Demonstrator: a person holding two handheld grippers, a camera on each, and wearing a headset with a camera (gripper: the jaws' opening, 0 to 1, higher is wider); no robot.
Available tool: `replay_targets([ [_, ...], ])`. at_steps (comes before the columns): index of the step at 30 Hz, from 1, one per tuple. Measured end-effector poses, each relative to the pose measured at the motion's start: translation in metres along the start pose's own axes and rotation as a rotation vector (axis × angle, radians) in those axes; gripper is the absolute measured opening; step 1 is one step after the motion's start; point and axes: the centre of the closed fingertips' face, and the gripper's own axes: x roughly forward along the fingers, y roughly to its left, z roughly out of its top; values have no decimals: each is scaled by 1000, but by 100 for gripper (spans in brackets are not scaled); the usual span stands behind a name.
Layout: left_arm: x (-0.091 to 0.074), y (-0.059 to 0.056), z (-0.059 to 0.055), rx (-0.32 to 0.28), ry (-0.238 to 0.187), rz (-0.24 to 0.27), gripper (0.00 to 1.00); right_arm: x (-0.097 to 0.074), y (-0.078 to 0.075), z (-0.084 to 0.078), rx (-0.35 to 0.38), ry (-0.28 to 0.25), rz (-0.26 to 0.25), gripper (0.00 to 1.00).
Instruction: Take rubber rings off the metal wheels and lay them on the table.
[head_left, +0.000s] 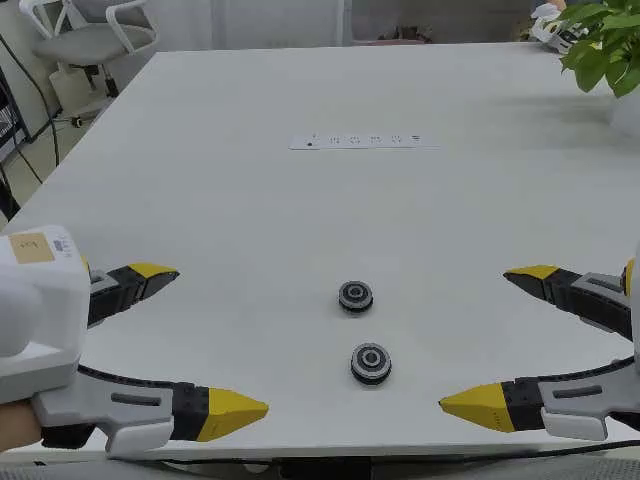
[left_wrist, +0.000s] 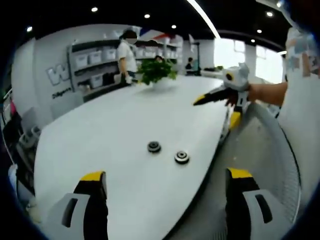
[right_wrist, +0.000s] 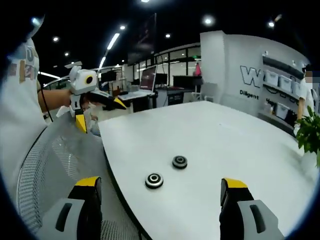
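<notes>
Two small metal wheels with black rubber rings lie flat on the white table (head_left: 300, 210). The farther wheel (head_left: 355, 296) (left_wrist: 154, 146) (right_wrist: 179, 161) sits just behind the nearer wheel (head_left: 371, 363) (left_wrist: 182, 157) (right_wrist: 154, 180), which is close to the front edge. My left gripper (head_left: 210, 340) (left_wrist: 166, 175) is open at the left of the wheels, apart from them and holding nothing. My right gripper (head_left: 478, 338) (right_wrist: 160, 182) is open at their right, also with nothing in it. Both grippers point inward at the wheels.
A white socket strip (head_left: 355, 141) is set into the table's middle. A green plant (head_left: 605, 45) (left_wrist: 156, 71) stands at the far right corner. An office chair (head_left: 90, 40) is beyond the far left corner. People stand by shelves (left_wrist: 95, 62) in the background.
</notes>
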Motion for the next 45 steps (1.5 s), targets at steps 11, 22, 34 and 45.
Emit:
replay_targets([
  [11,-1,1,-2,-4,0,5,95,0,1,-2,-3,6,2,99],
  [22,-2,1,-2,1,4,9,95,-1,1,-2,-10,8,4,98],
  [34,0,2,-2,4,8,5,94,-1,-1,-3,-12,5,6,96],
  [45,4,6,2,11,5,1,93,3,-5,-2,-18,4,13,95],
])
